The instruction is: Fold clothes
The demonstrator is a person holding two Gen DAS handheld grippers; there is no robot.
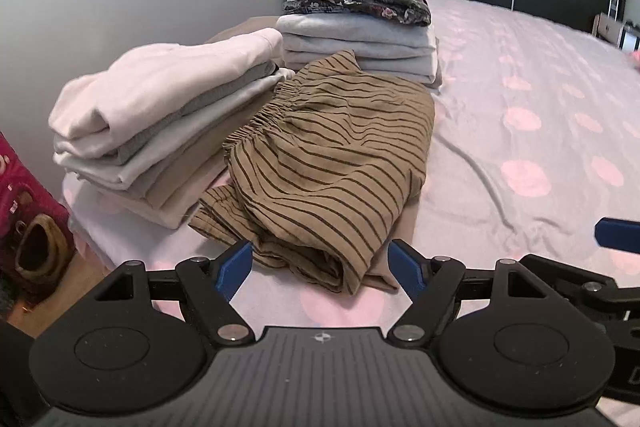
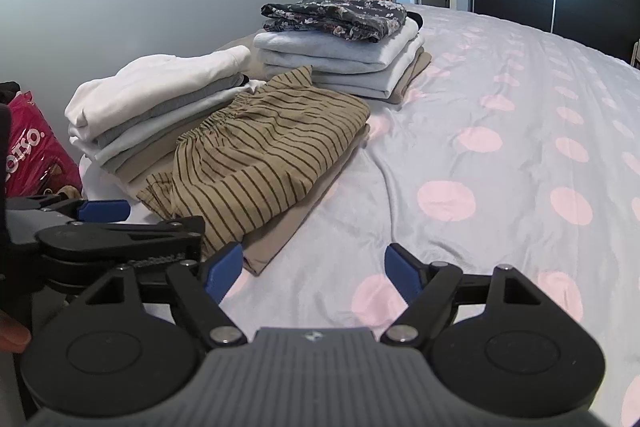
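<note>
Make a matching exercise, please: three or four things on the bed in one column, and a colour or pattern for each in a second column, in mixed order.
Things:
1. folded shorts
2. top garment of the far pile
3. top garment of the near pile
4. bedspread

Descriptions:
A. white
B. pink dots
C. brown with dark stripes
D. dark floral print

Pairs: 1-C, 2-D, 3-A, 4-B

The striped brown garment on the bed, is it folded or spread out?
Folded. The striped brown garment lies doubled into a compact block on the bed, layered edges showing nearest the open left gripper.
</note>
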